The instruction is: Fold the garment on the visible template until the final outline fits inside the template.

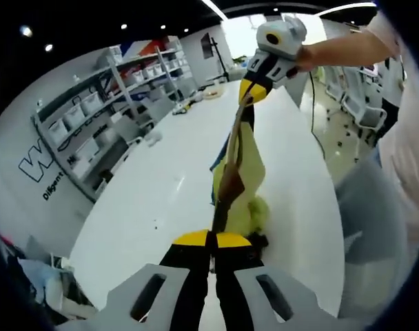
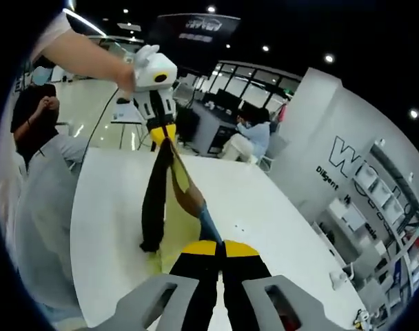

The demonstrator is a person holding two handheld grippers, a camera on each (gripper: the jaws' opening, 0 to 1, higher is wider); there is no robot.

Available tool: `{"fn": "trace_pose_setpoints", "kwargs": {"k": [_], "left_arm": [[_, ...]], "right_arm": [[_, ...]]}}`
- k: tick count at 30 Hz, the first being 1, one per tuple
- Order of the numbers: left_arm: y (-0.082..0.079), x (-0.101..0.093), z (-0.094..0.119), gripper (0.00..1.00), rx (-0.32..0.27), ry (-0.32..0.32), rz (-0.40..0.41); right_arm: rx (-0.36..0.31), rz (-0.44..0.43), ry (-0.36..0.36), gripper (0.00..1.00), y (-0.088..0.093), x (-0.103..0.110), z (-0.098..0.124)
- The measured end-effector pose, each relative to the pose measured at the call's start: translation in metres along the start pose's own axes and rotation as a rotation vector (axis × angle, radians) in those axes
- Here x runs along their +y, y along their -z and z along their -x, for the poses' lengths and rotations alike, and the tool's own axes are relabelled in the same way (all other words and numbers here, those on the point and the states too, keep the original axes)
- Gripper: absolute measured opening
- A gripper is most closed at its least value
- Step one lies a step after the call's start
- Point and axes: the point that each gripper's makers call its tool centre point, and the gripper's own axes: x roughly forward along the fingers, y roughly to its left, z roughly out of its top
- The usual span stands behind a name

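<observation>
Garment: my garment [image 1: 238, 181] is stretched in the air between my two grippers, a twisted band of yellow, brown, black and a bit of blue; its lower folds sag down to the white table [image 1: 161, 200], touching it near the middle.
Left gripper: my left gripper [image 1: 211, 241] is pinched tight on one end of the garment, yellow-tipped jaws together with the cloth coming straight out from between them.
Right gripper: my right gripper [image 2: 220, 247] is likewise clamped on the other end, jaws closed with the fabric running up and away from the tips.
Left gripper seen from the right gripper view: it [image 2: 164, 138] hangs above the table's far edge, held by my hand [image 2: 125, 78], the garment [image 2: 161, 189] dropping from it as a black strip.
Right gripper seen from the left gripper view: it [image 1: 250, 93] is held high over the far end of the table, cloth trailing from its jaws.
Table: the table [image 2: 264, 207] carries a few small things at its far corner, too small to name.
Surroundings: shelving [image 1: 92, 117] with white bins stands along the wall; people sit at desks [image 2: 247, 138] beyond the table.
Template: I cannot tell where it lies.
</observation>
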Motion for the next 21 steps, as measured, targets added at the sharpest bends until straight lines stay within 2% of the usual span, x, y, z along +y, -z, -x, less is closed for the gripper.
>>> {"fn": "trace_pose_setpoints", "kwargs": {"k": [4, 12, 21], "left_arm": [[-0.008, -0.002, 0.010, 0.00, -0.002, -0.010, -0.015], [-0.035, -0.005, 0.029, 0.00, -0.022, -0.043, -0.040], [-0.074, -0.021, 0.052, 0.00, -0.035, -0.058, -0.069]], "right_arm": [[-0.004, 0.017, 0.014, 0.00, -0.008, 0.002, 0.010], [-0.017, 0.037, 0.050, 0.00, -0.021, -0.001, 0.034], [-0.036, 0.066, 0.085, 0.00, -0.032, -0.008, 0.065]]}}
